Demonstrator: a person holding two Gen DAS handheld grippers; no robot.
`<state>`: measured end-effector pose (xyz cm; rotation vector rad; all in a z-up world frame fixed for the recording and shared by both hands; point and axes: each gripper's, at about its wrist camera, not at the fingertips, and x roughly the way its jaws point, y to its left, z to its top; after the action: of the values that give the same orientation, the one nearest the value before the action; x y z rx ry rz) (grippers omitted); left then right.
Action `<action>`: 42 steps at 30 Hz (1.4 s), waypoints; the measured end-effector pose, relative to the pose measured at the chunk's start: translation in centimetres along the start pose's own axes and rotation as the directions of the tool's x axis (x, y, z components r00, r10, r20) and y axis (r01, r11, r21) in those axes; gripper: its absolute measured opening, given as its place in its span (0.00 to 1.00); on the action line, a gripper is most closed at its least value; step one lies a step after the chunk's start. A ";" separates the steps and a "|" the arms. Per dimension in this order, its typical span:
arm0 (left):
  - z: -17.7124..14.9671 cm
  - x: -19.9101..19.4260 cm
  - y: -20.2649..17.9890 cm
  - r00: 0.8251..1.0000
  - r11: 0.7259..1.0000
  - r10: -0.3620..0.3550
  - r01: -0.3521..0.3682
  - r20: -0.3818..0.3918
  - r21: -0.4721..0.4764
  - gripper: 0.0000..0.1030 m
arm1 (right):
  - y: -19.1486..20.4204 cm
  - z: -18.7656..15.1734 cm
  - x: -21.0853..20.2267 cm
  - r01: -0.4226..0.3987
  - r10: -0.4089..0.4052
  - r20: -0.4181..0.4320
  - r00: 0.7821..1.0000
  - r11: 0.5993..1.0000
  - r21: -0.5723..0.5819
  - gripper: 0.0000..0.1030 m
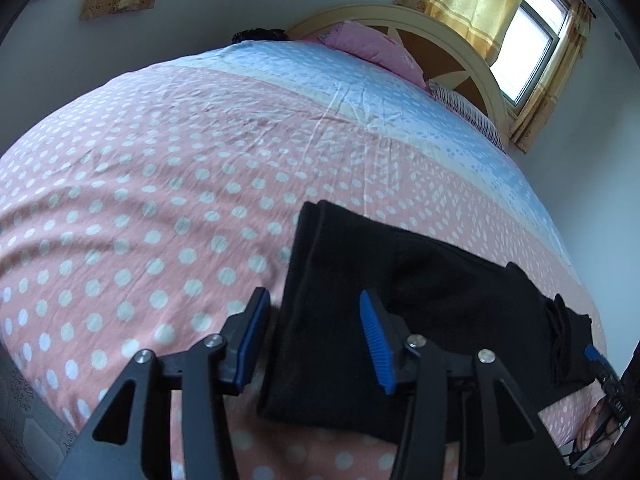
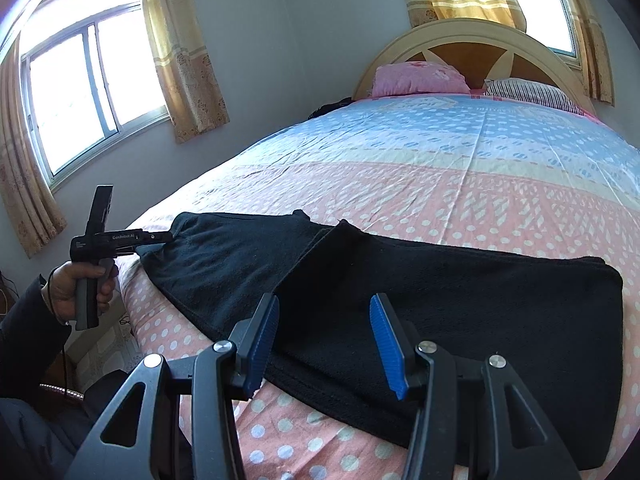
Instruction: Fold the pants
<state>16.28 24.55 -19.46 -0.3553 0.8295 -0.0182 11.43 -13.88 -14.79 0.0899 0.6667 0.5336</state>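
Observation:
Black pants (image 2: pixel 460 312) lie partly folded near the front edge of the bed, one layer laid over the other. They also show in the left wrist view (image 1: pixel 400 300). My left gripper (image 1: pixel 316 336) is open, its blue pads straddling the left edge of the pants just above the cloth. In the right wrist view the left gripper (image 2: pixel 138 246) is at the pants' far left end. My right gripper (image 2: pixel 324 340) is open over the near edge of the folded layer. The right gripper's tip (image 1: pixel 596 354) shows at the pants' right end in the left wrist view.
The bed (image 2: pixel 440 184) has a pink and blue dotted sheet. A pink pillow (image 2: pixel 420 76) and a striped pillow (image 2: pixel 532 94) lie by the headboard (image 2: pixel 472 36). Windows with yellow curtains (image 2: pixel 180 52) flank the bed. The floor lies below the left bed edge.

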 end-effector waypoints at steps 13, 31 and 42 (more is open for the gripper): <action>-0.5 0.0 -2.7 1.000 0.996 -0.007 0.008 -0.010 0.087 0.26 | -0.4 0.9 -1.9 0.017 -0.018 0.070 0.997 1.000 0.007 0.48; 2.0 -8.9 -17.8 0.945 0.913 -0.322 0.291 0.065 0.287 0.24 | -8.9 3.4 -9.0 0.207 -0.248 0.130 0.960 0.941 0.266 0.48; 1.1 -6.9 -31.0 0.896 0.802 -0.432 0.435 -0.105 0.410 0.24 | -15.8 0.3 -14.5 0.314 -0.393 0.102 0.914 0.844 0.435 0.53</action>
<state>16.14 -3.25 -4.03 -0.1236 0.7115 -0.6261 9.11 -34.69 -10.25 0.4019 0.5833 0.0149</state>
